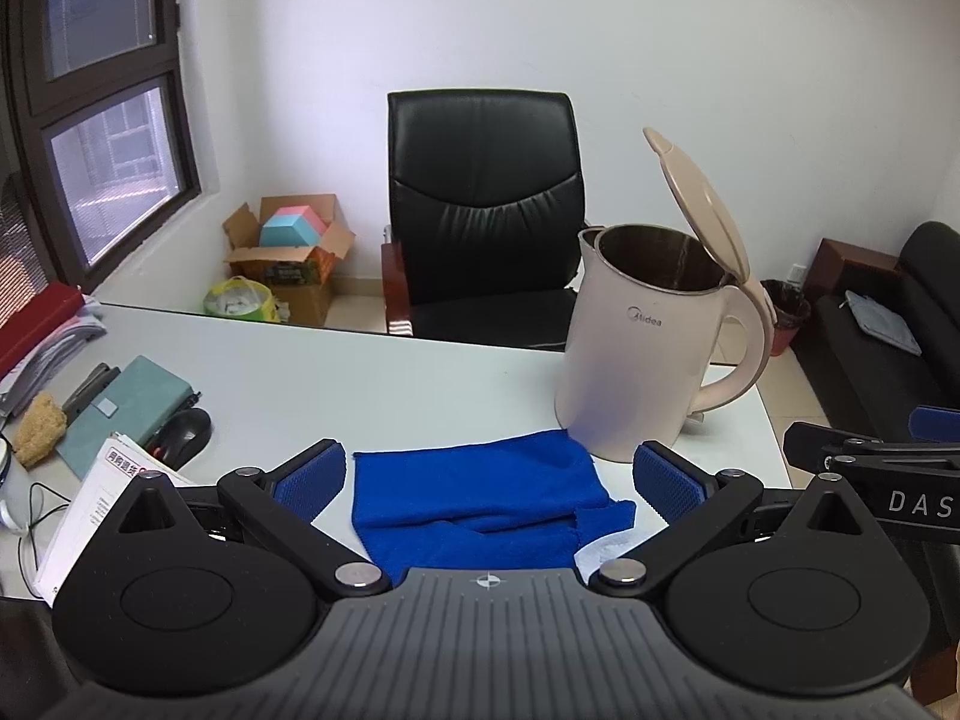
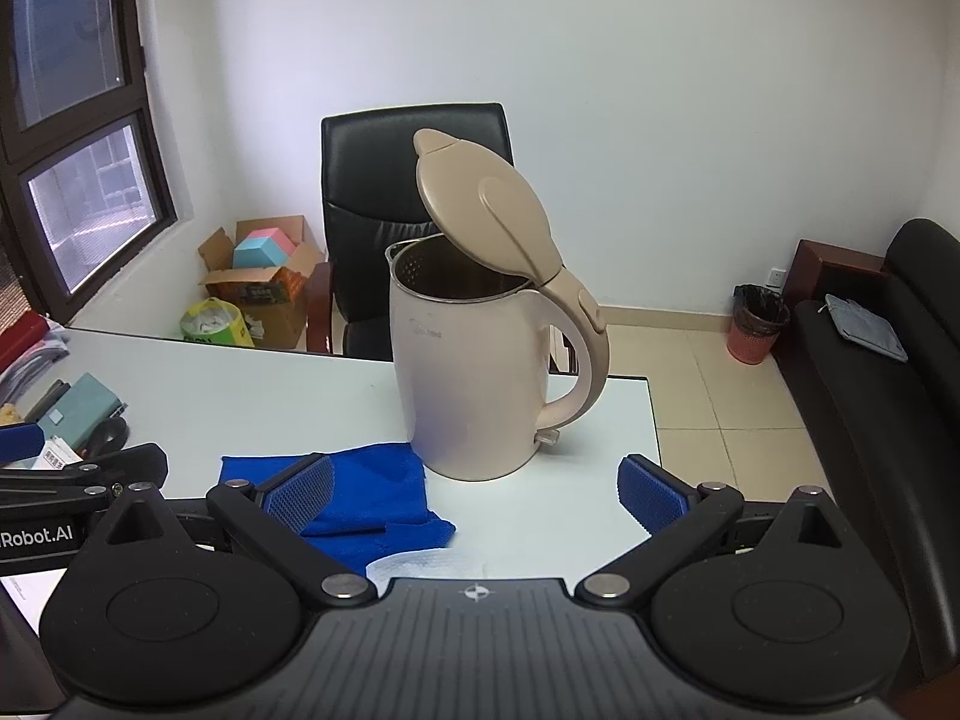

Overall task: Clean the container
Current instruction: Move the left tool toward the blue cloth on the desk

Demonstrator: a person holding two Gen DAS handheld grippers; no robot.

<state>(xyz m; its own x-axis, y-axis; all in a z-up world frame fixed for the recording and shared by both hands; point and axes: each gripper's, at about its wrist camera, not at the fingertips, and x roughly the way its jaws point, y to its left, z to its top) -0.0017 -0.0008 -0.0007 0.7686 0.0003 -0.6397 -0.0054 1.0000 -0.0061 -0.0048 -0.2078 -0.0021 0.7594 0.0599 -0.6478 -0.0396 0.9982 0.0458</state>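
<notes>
A cream electric kettle [image 1: 636, 354] stands on the white desk [image 1: 360, 372] with its lid hinged up and its handle to the right. It also shows in the right wrist view [image 2: 474, 372]. A blue cloth [image 1: 480, 492] lies flat on the desk just in front of the kettle, and it shows in the right wrist view [image 2: 360, 492] too. My left gripper [image 1: 489, 480] is open and empty, held above the cloth. My right gripper [image 2: 477, 495] is open and empty, in front of the kettle base, to the right of the cloth.
A black office chair [image 1: 486, 210] stands behind the desk. A mouse [image 1: 183, 432], a teal notebook [image 1: 129, 408], papers and a sponge [image 1: 39, 429] lie at the desk's left. A white tissue [image 2: 429, 564] lies near the front edge. The desk's right edge [image 2: 651, 414] drops to tiled floor.
</notes>
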